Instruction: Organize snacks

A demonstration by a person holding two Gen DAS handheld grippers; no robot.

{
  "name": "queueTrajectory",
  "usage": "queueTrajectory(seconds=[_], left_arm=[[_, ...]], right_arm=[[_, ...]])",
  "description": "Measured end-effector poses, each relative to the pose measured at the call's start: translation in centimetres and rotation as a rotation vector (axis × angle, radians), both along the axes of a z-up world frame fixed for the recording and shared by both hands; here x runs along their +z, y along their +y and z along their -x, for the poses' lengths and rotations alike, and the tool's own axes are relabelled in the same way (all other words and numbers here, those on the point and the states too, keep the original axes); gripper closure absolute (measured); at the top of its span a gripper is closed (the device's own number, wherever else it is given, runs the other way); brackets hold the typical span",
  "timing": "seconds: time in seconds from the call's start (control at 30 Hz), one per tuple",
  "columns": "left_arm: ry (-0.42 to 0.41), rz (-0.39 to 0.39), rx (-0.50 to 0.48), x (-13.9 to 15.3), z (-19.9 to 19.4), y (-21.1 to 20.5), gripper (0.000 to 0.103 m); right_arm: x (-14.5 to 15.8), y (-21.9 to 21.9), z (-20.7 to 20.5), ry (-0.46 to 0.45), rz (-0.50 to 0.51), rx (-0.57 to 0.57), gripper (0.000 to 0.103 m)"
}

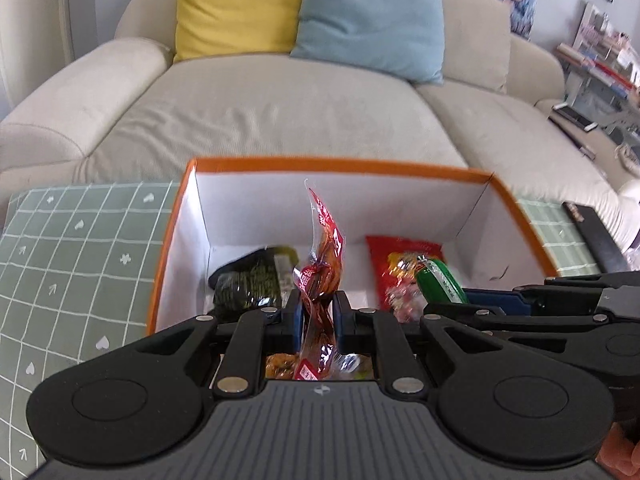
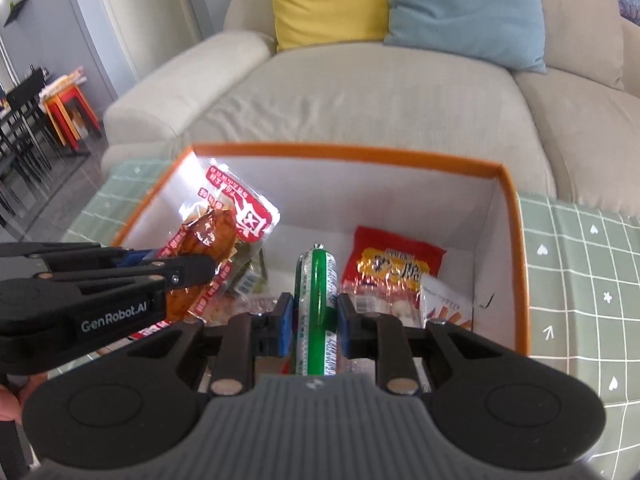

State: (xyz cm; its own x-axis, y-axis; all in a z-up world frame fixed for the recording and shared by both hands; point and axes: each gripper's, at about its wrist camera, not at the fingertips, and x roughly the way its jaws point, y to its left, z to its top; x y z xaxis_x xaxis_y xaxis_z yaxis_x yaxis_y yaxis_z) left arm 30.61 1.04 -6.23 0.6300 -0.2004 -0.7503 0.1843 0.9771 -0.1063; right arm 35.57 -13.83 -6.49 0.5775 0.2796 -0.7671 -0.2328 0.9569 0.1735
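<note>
An orange-rimmed white box (image 1: 332, 168) (image 2: 348, 154) stands on the table before me. My left gripper (image 1: 316, 314) is shut on a clear red-labelled meat snack packet (image 1: 322, 264), held upright over the box; the packet also shows in the right wrist view (image 2: 224, 224). My right gripper (image 2: 314, 316) is shut on a green sausage stick (image 2: 318, 308), held over the box; its tip shows in the left wrist view (image 1: 438, 280). Inside the box lie a dark green packet (image 1: 250, 280) and a red snack bag (image 1: 404, 264) (image 2: 392, 264).
A green grid-pattern tablecloth (image 1: 68, 272) (image 2: 580, 280) covers the table around the box. A beige sofa (image 1: 260, 120) with a yellow cushion (image 1: 236, 4) and a blue cushion (image 1: 372, 16) lies beyond. A small white packet (image 2: 444, 300) sits in the box's right corner.
</note>
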Motion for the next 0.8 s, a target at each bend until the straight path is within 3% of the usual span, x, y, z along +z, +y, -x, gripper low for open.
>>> queueTrajectory(seconds=[0.17, 0.3, 0.37, 0.5, 0.67, 0.8], left_arm=[[0.009, -0.037, 0.016, -0.7, -0.4, -0.1, 0.084], [0.02, -0.054, 0.016, -0.4, -0.2, -0.1, 0.064], [0.002, -0.062, 0.018, 0.0, 0.2, 0.0, 0.058], [-0.068, -0.08, 0.039, 1.7, 1.4, 0.2, 0.046], [-0.194, -0.144, 0.001, 5.7, 3.9, 0.2, 0.045], [-0.333, -0.205, -0.008, 9.2, 7.1, -0.3, 0.044]], right_arm=[[-1.6, -0.1, -1.4, 0.05, 0.003, -0.015, 0.083], [-1.6, -0.3, -1.4, 0.042, 0.0, -0.016, 0.082], [-1.1, -0.3, -1.2, 0.035, 0.004, -0.014, 0.071], [0.4, -0.7, -0.3, 0.012, -0.008, -0.012, 0.067], [3.9, -1.5, 2.4, -0.071, -0.012, -0.008, 0.054], [7.2, -2.6, 5.3, -0.159, -0.026, -0.027, 0.052]])
